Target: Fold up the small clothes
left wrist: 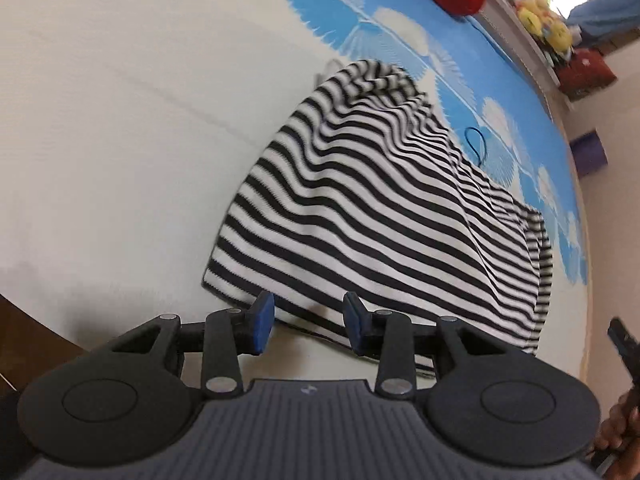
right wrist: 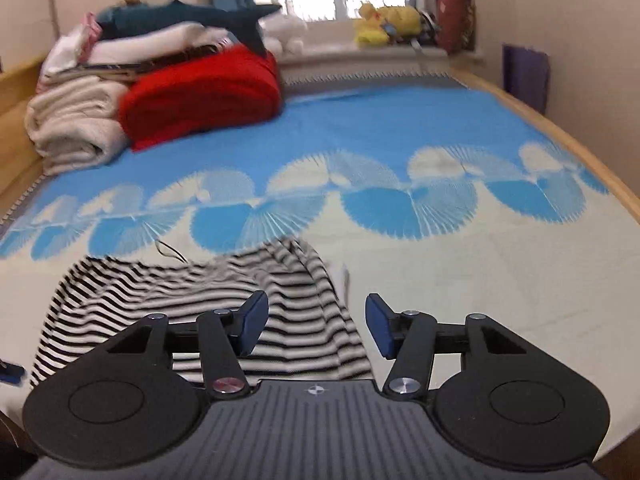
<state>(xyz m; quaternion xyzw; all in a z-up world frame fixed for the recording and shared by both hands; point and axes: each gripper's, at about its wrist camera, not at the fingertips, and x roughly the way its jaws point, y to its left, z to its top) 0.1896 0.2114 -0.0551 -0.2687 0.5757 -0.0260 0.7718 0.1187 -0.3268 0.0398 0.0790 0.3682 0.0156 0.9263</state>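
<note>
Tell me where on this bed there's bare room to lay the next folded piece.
Free: the cream stretch of the bedspread beside the striped top, and the blue band beyond it. Crowded: the far corner with the red blanket and folded pile.

The left gripper (left wrist: 309,322) and the right gripper (right wrist: 317,330) look alike: matte black linkage arms with round silver pivot screws, two large round black discs at the base, and a grey ribbed plate between them bearing a small white cross-in-circle mark at 12 o'clock. Flat blue pads (left wrist: 264,322) face each other on the fingers. One pivot screw on the right gripper looks reddish.
</note>
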